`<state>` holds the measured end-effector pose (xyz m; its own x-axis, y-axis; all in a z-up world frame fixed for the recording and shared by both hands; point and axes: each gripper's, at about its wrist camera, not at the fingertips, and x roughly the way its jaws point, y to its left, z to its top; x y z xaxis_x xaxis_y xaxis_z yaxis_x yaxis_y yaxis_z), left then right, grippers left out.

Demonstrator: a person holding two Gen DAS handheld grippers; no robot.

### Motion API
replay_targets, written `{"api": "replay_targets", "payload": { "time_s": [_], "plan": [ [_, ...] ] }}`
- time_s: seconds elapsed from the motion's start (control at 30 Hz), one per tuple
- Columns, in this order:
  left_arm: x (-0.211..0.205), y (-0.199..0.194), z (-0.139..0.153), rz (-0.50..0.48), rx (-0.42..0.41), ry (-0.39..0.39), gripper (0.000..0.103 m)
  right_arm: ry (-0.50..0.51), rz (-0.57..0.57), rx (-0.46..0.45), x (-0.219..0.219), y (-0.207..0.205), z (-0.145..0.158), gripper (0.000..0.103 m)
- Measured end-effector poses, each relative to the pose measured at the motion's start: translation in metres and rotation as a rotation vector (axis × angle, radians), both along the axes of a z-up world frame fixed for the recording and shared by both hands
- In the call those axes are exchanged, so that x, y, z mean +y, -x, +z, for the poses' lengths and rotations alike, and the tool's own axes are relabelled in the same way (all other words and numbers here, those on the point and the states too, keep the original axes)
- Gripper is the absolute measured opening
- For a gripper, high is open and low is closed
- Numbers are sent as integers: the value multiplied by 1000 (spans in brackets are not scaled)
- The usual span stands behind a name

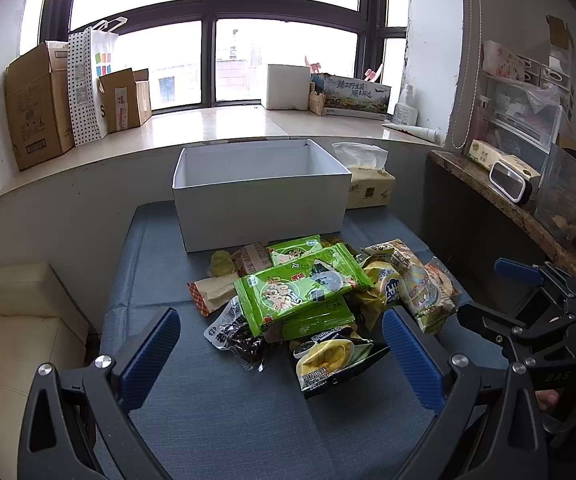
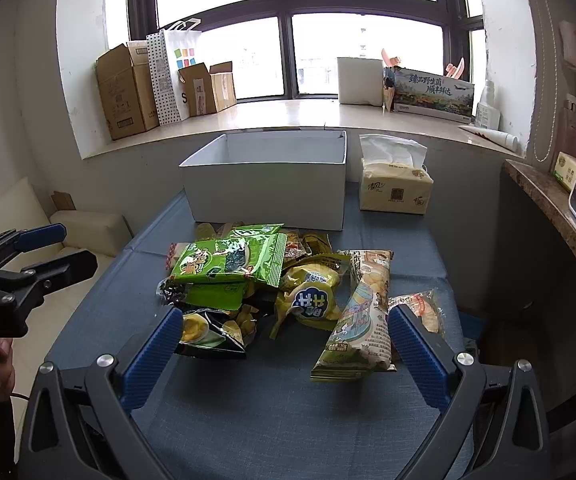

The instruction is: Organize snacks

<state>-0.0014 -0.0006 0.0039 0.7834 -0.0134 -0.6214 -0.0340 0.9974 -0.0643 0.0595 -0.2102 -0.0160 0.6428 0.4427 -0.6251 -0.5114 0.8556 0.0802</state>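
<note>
The snack pile (image 1: 311,300) lies on the blue table (image 1: 216,420), just in front of the white box (image 1: 260,204), which stands open and looks empty so far as its inside shows. Both sets of tongs hang on the near side of the pile, away from the box, tilted down toward it, so any packet picked must travel forward over the heap to reach the box.

The left gripper (image 1: 282,354) has its jaws spread wide with nothing between the pads; nearest ahead of it, on the side of the pile away from the box, lies the black-and-yellow bag (image 1: 333,358), with the dark red packet (image 1: 244,342) to its left. The right gripper (image 2: 282,354) is likewise spread wide and holds nothing. Closest to it is the long pale packet (image 2: 361,320), whose long axis runs roughly from the box toward the tongs, leaning a little leftward at its near end. The right hand is plainly the nearer one for that packet and for the yellow bag (image 2: 311,300) beside it.

On top of the heap, nearer the box, lie the green packets (image 1: 299,292), flat and glossy. The wrappers are crinkled foil and plastic, probably slippery. How many packets lie underneath cannot be told.
</note>
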Motion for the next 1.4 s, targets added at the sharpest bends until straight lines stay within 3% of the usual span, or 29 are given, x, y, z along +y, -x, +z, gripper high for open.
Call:
{"api": "replay_targets", "payload": {
  "time_s": [1.4],
  "plan": [
    [-1,-1,-1,0,2,-2,103,3,10,14,1,1,-7,103]
  ]
}}
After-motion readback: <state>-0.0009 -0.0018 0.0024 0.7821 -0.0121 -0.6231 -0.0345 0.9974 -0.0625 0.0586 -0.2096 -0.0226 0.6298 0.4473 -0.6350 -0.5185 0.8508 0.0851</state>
